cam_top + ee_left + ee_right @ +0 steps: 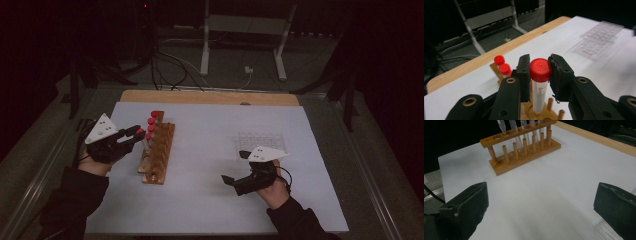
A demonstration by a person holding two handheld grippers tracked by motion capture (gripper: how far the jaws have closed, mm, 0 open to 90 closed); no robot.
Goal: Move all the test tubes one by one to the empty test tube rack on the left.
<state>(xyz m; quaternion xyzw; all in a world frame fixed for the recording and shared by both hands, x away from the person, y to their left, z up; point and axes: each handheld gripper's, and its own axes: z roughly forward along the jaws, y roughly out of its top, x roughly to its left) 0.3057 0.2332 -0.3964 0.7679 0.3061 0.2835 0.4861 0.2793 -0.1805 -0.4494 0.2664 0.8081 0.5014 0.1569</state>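
Right gripper (234,168): nearest the person, resting low over the white sheet (210,200) at the right, jaws spread wide with nothing between them; in its own view they frame bare sheet.
Left gripper (137,135): at the left edge of the sheet, jaws clamped on the red cap of a tube (539,82); in the left gripper view both pads press the cap's sides.
Held tube: upright, clear body with a label, its lower end at or just inside a hole of the wooden rack (159,152); whether it is seated I cannot tell.
Rack: stands lengthwise beside the left gripper, near holes empty, far end carrying other red-capped tubes (151,121).
Clear plastic tray (261,139): flat on the sheet just beyond the right gripper, well apart from the rack.
Table edge (210,96): a wooden strip beyond the sheet, then dark floor with cables and a white stand.
Step in hand: by my reading, handling one capped tube at the rack, either lifting it out or lowering it in.
Next move: calls for a straight vertical path, keeping the tube plumb so it does not bind in the hole or tip the light rack; the idle right gripper could steady the rack.
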